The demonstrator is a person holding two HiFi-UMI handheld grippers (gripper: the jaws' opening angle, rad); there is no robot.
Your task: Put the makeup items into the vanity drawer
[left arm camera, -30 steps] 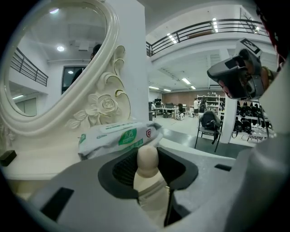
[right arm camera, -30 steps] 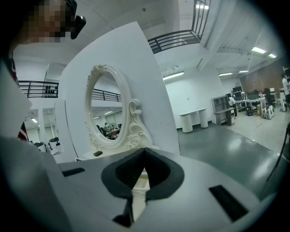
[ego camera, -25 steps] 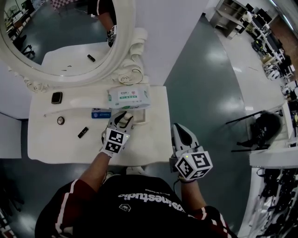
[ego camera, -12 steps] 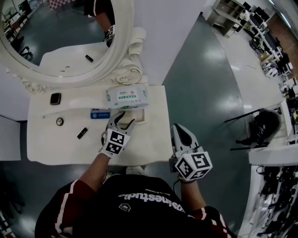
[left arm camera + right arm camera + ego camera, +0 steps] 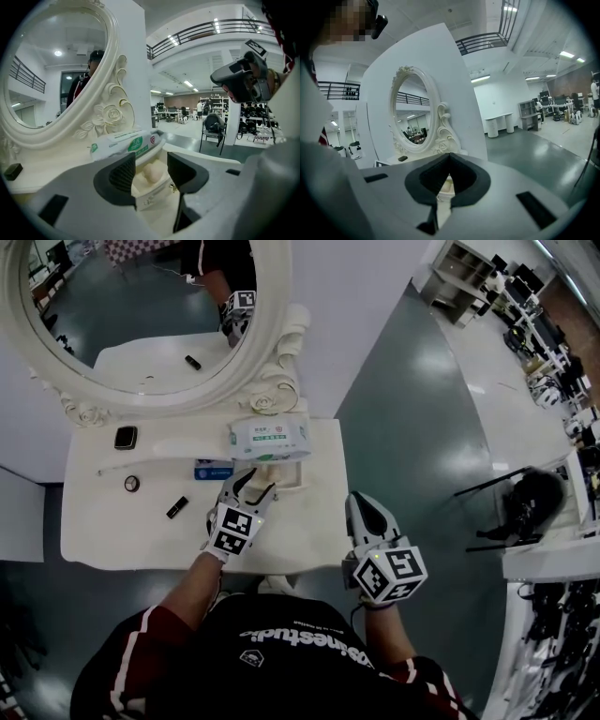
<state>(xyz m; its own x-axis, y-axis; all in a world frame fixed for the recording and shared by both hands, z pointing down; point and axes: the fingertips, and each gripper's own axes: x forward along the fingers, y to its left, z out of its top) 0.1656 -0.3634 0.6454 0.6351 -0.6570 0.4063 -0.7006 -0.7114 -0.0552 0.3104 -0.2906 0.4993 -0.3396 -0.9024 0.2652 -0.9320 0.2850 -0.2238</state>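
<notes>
On the vanity top (image 5: 103,521), your left gripper (image 5: 251,481) stands with jaws apart, having just opened. A pale egg-shaped item (image 5: 151,173) lies between them, untouched, in the open drawer (image 5: 150,199). Your right gripper (image 5: 361,504), jaws closed on nothing, hangs just off the table's right edge. A lipstick (image 5: 175,507), small round item (image 5: 132,483) and compact (image 5: 125,437) lie farther left.
</notes>
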